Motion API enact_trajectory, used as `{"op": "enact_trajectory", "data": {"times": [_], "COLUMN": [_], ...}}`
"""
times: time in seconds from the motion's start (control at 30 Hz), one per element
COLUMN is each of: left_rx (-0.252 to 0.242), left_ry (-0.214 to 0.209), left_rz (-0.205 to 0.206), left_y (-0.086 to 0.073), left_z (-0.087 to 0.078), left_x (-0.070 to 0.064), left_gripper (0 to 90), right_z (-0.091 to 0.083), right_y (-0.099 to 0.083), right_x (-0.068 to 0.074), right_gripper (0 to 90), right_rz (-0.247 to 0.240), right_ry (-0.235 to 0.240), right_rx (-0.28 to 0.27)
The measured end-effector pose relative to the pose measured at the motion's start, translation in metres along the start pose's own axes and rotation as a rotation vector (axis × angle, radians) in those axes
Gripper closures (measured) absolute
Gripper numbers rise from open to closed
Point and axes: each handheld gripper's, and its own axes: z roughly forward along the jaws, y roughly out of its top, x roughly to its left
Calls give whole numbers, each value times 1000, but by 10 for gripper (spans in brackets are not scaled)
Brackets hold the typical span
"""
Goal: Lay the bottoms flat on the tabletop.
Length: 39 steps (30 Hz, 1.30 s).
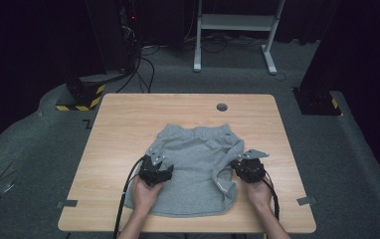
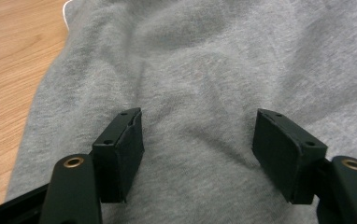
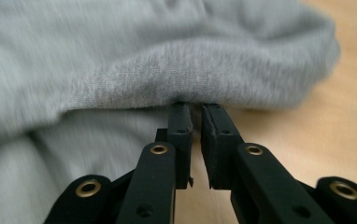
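Grey fleece shorts (image 1: 193, 172) lie spread on the wooden table (image 1: 128, 117), waistband toward the far side. My left gripper (image 1: 162, 170) rests over their left part. Its jaws stand wide open on the flat cloth (image 2: 200, 70), and the gripper (image 2: 197, 135) has nothing between them. My right gripper (image 1: 241, 167) is at the shorts' right edge. There its jaws are almost together, and the gripper (image 3: 196, 109) pinches the tip of a raised fold of grey fabric (image 3: 167, 70) just above the tabletop.
A round cable hole (image 1: 222, 107) sits in the table near its far edge. Tape marks (image 1: 66, 203) lie at the front corners. Beyond the table are a white desk frame (image 1: 233, 25) and a black stand with hazard stripes (image 1: 83, 97).
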Motion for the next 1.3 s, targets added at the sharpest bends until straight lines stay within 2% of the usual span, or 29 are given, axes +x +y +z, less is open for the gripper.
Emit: {"op": "enact_trajectory", "data": {"times": [0.13, 0.23, 0.43, 0.5, 0.6, 0.73, 0.83, 1.0, 1.1, 1.2, 1.3], "left_rx": [0, 0, 1, 1, 1, 0, 0, -1, -1, 0, 0], "left_ry": [0, 0, 0, -1, -1, -1, -1, 0, 1, 1, 1], "left_rz": [0, 0, 2, 2, 1, 0, 0, 0, 0, 1, 1], "left_y": [0, 0, 0, 0, 0, 0, 0, 0, 0, 0, 0], "left_z": [0, 0, 0, 0, 0, 0, 0, 0, 0, 0, 0], "left_x": [0, 0, 0, 0, 0, 0, 0, 0, 0, 0, 0], "left_gripper": [335, 334, 334, 335, 334, 334, 334, 335, 335, 334, 334], "right_z": [7, 24, 58, 60, 50, 20, -1, -26, -27, -16, -11], "right_y": [25, 35, 36, 39, 39, 30, 19, 1, -8, -16, -22], "right_x": [11, 19, 34, 35, 34, 33, 35, 46, 53, 55, 55], "right_gripper": [770, 750, 632, 605, 571, 612, 650, 656, 633, 614, 740], "right_rz": [-20, -41, -73, -63, -68, -59, -77, -109, -123, -120, -114], "right_ry": [4, 17, 56, 61, 74, 93, 109, 165, 190, 176, 195], "right_rx": [-47, -17, 55, 63, 49, -15, -41, -76, -55, 3, 31]}}
